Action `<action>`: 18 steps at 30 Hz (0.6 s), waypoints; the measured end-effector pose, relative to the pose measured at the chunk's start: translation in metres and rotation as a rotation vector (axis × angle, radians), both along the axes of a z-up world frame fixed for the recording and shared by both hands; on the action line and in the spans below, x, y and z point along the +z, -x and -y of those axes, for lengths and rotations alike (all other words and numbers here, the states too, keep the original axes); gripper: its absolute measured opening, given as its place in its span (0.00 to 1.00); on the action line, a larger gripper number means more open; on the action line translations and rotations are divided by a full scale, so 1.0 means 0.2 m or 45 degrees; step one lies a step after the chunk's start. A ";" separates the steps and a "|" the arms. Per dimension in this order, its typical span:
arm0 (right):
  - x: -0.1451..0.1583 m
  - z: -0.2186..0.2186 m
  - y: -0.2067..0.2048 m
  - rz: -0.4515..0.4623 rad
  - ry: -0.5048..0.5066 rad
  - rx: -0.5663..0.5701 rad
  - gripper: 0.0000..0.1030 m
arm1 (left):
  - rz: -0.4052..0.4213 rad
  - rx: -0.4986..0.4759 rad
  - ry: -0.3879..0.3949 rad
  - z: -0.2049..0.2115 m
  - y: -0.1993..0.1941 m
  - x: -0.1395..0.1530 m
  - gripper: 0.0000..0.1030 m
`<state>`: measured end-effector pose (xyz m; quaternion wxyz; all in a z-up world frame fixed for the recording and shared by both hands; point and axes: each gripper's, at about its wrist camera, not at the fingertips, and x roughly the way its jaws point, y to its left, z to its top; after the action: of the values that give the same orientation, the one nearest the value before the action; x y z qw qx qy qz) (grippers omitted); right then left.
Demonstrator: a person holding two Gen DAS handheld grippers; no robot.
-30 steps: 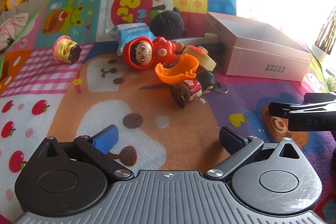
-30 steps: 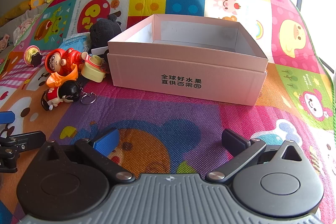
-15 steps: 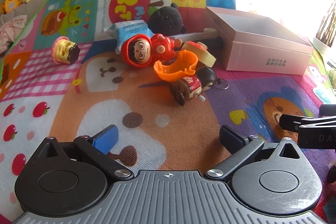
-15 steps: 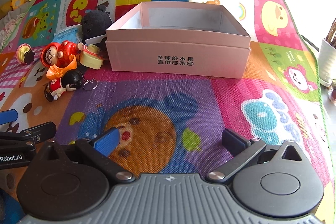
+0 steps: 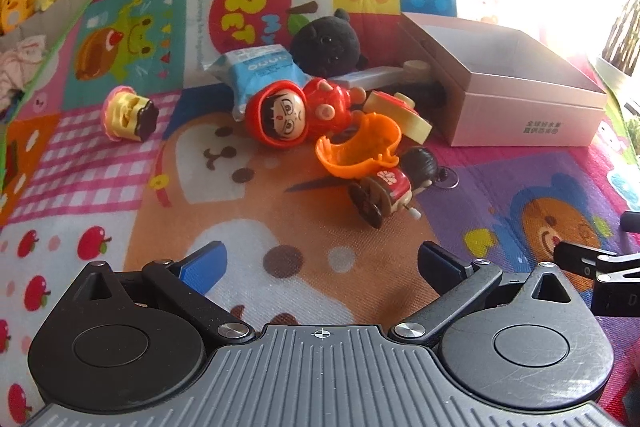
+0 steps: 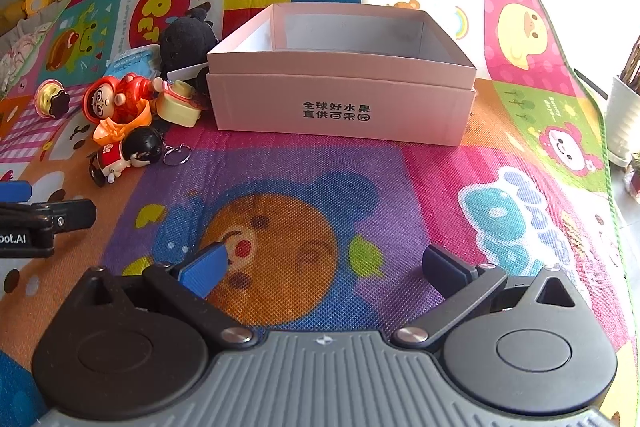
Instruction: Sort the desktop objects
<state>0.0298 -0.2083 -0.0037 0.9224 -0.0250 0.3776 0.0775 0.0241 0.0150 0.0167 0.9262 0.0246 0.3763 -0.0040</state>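
I have both grippers hovering over the play mat (image 6: 320, 187) with nothing held, the left gripper (image 5: 320, 267) and the right gripper (image 6: 324, 267) each with fingers spread wide, and the pink box (image 6: 340, 103) standing empty. The toys lie in a heap just left of the box, and I judge the keychain doll (image 5: 394, 183) the easiest first pick, being nearest my left gripper. It lies on its side, long axis slanting from feet nearest me to head towards the box, so I would close across its body, clear of the orange cup (image 5: 360, 147) touching it.
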 end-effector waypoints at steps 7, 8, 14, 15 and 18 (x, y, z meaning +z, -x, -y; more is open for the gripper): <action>0.00 0.00 0.01 0.007 -0.004 0.006 1.00 | 0.088 -0.072 -0.092 0.07 -0.04 0.03 1.00; 0.00 0.00 0.01 0.008 0.000 0.005 1.00 | 0.102 -0.090 -0.119 0.08 -0.05 0.03 1.00; 0.01 0.01 -0.01 -0.005 -0.007 0.051 1.00 | 0.137 -0.123 -0.198 0.10 -0.16 0.00 1.00; 0.01 0.01 -0.03 -0.005 -0.007 0.091 1.00 | 0.150 -0.117 -0.208 0.10 -0.17 0.00 1.00; 0.06 0.03 -0.08 0.073 0.030 0.120 1.00 | 0.212 -0.069 -0.267 0.07 -0.20 0.01 1.00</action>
<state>0.0462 -0.2134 0.0088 0.9278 -0.0557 0.3503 0.1157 0.0646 0.0007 0.0182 0.9461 0.1316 0.2956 0.0124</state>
